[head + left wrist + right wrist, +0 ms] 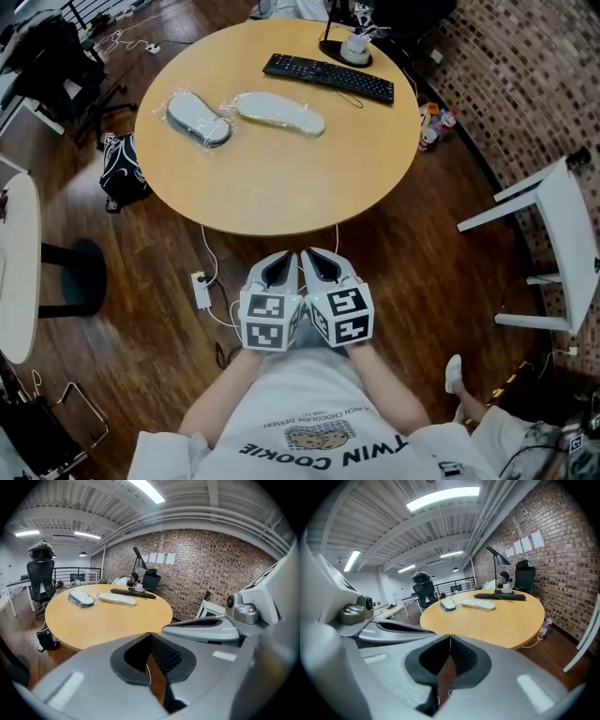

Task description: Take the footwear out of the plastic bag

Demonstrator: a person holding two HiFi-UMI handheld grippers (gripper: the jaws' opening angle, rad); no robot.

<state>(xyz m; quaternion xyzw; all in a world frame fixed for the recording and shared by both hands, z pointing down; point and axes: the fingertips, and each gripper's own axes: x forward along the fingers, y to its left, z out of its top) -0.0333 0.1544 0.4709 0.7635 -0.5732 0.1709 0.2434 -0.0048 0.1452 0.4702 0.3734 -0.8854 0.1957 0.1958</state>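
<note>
Claws first: our left claw (pixel 278 269) was pinched shut on nothing, held low before our body and short of the counter (pixel 281 202). Our right claw (pixel 323 265) sat just beside it, likewise closed and empty. Both were well apart from the footwear. On the counter's far left lay the left slipper (pixel 199 118), grey. Just beside it lay the right slipper (pixel 279 113), paler, and each was wrapped in its own clear bag (pixel 228 105). A keyboard (pixel 328 78) lay beyond them to the right.

We judged the task not yet begun. To do the reach well, we would open both claws before arriving. One should pinch loose film where it stands clear of the sole, and the other should draw the slipper out. Gripping film and sole together would likely drag the whole packet. We could not tell from any view which end of a bag was open.

Only the head view gave us the layout from above and the cables on the floor under the counter. Only the gripper views showed how flat the slippers lay, and the lamp (pixel 496 562) rising behind the keyboard.
</note>
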